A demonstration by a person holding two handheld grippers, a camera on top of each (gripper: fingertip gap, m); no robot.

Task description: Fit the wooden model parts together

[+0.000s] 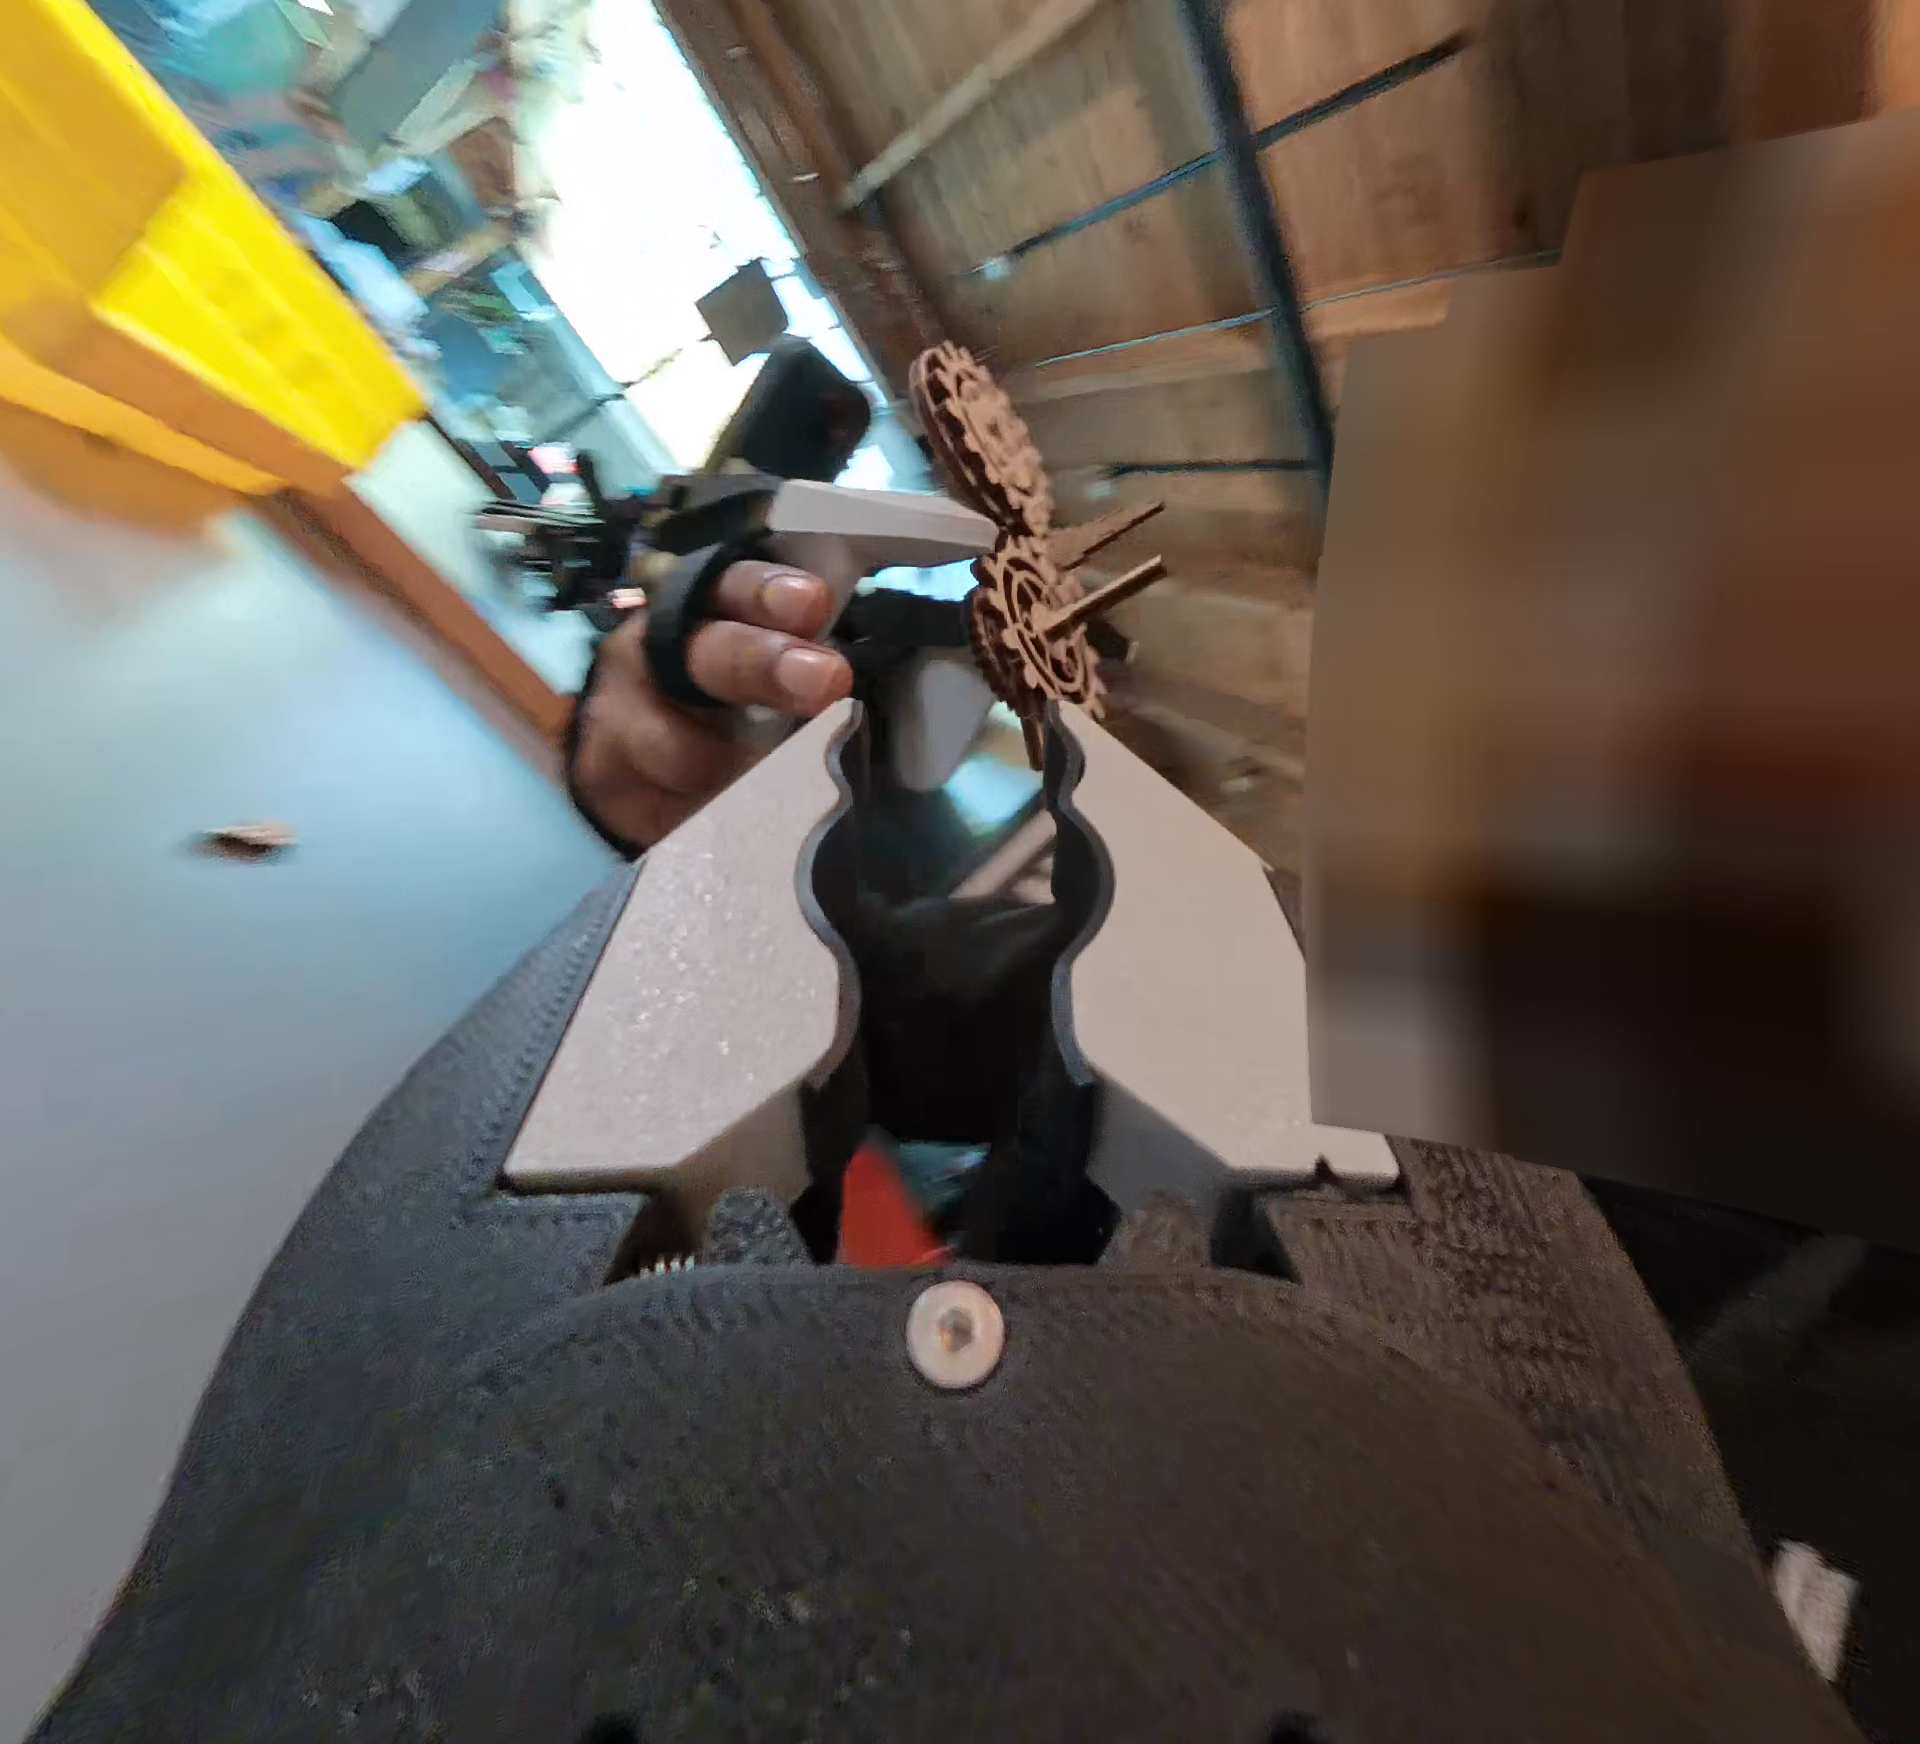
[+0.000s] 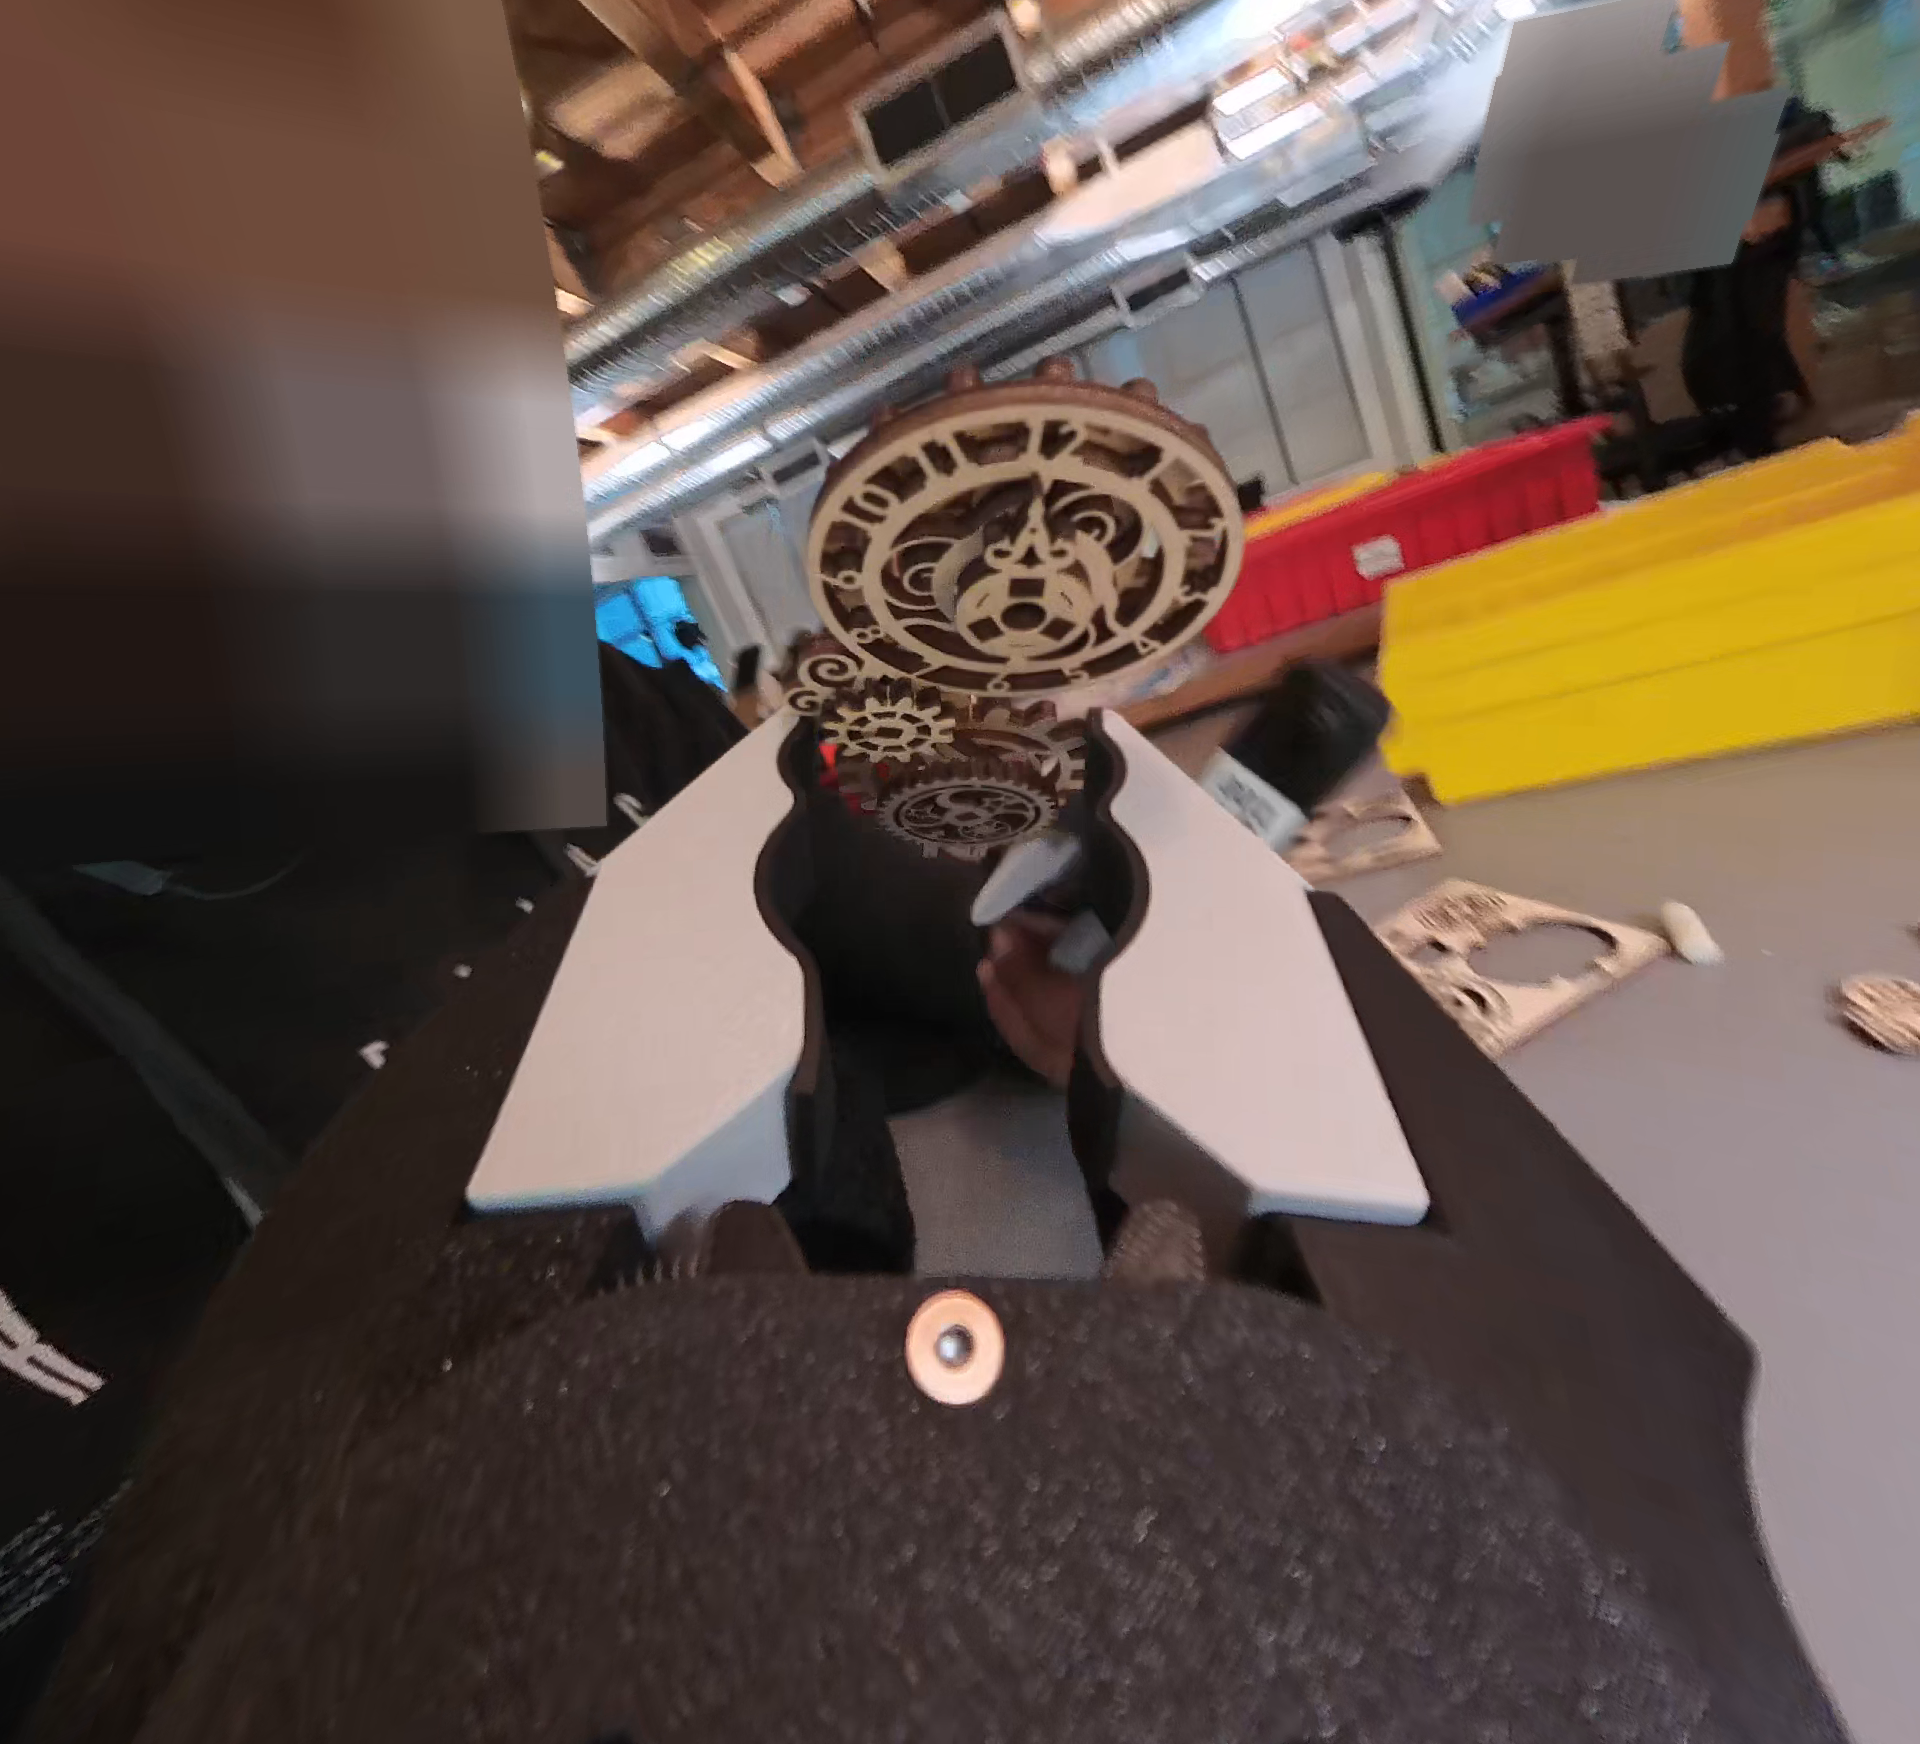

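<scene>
Right wrist view gives us the clearest look: our right gripper [image 2: 951, 738] is closed on the lower gear section of the wooden clock model [image 2: 1023, 541], whose round pale dial rises above the fingertips while the small gears sit between them. The model is lifted off the grey surface [image 2: 1662, 1227], up against a background of ceiling beams. To the right of the model, on the surface, lie punched-out wooden part sheets [image 2: 1496, 956], and beyond them stand yellow bins [image 2: 1662, 645] and a red bin [image 2: 1423, 531].

In the left wrist view we see the same model edge-on [image 1: 1023, 572], thin pegs sticking out of its gears, held by the right gripper [image 1: 961, 614] with a hand [image 1: 717, 655] on its trigger. Our left gripper [image 1: 961, 733] sits just below the model with its jaws narrowly apart; one gear edge dips to the right fingertip, but we cannot tell whether it is pinched. A small wooden scrap [image 1: 244, 840] lies on the surface to the left of the model.
</scene>
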